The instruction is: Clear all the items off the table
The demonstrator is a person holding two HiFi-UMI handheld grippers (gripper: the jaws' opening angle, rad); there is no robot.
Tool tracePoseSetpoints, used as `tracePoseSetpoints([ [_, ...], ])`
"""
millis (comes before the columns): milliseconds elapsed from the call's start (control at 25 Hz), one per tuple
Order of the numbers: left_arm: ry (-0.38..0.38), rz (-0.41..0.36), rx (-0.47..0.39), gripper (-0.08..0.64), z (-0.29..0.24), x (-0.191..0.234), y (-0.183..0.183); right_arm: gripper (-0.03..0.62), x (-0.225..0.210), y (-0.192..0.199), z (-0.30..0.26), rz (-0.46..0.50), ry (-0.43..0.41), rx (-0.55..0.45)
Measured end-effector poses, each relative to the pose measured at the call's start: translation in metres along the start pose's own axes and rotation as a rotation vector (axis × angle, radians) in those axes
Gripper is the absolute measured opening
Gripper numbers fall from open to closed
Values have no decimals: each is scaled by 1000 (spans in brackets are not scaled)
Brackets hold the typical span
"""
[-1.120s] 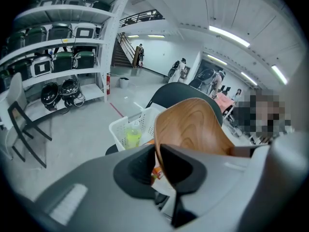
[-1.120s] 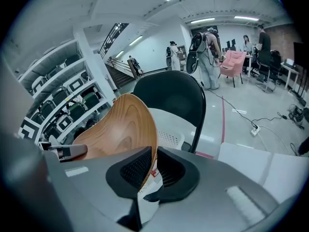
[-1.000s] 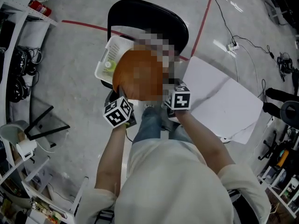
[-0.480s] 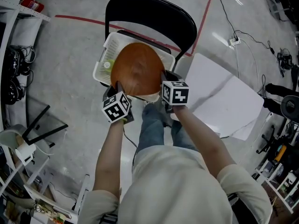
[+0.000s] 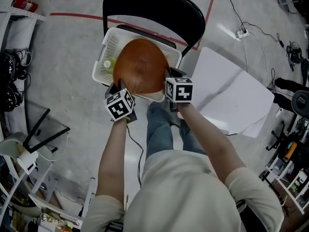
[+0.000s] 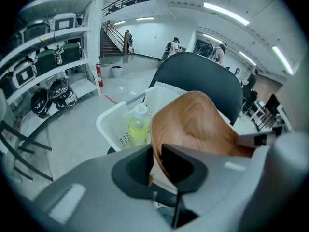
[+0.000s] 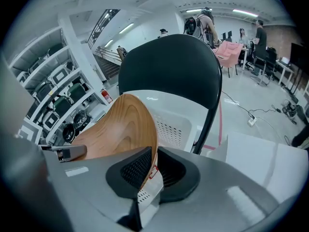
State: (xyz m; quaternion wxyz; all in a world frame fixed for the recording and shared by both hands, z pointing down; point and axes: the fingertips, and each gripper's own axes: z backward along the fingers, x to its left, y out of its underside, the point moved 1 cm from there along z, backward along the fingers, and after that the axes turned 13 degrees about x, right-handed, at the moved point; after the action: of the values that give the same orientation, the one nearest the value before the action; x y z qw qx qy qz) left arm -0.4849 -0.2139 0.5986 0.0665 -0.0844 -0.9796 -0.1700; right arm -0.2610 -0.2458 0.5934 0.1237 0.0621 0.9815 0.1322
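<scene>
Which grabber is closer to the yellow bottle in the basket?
Left. The left gripper, jaws just opening around the wooden bowl, hangs close to the bottle; the right gripper grips the bowl's far side.

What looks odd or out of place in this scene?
The wood-grain sheet is bowed into a dome over the white basket on the chair instead of lying flat. The right gripper clamps one edge; the jaws of the left gripper have just been opening around the other.
</scene>
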Motion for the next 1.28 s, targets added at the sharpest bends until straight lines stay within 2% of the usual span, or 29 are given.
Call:
tracePoseSetpoints([
  [160, 6, -15, -2, 64, -1, 0, 1, 34, 0, -1, 0, 4, 11, -7],
  [320, 28, -52, -40, 167, 5, -7, -1, 72, 3, -11, 9, 41, 34, -68],
  [440, 31, -62, -61, 167, 9, -11, -3, 75, 6, -16, 13, 51, 22, -91],
  [920, 70, -94, -83, 130, 29, -32, 3, 67, 11, -4, 33, 60, 24, -108],
  [1040, 73, -91, -89, 87, 38, -35, 5, 44, 13, -1, 40, 64, 27, -112],
  [1280, 85, -104, -106, 46, 52, -45, 9, 2, 12, 6, 55, 69, 53, -128],
])
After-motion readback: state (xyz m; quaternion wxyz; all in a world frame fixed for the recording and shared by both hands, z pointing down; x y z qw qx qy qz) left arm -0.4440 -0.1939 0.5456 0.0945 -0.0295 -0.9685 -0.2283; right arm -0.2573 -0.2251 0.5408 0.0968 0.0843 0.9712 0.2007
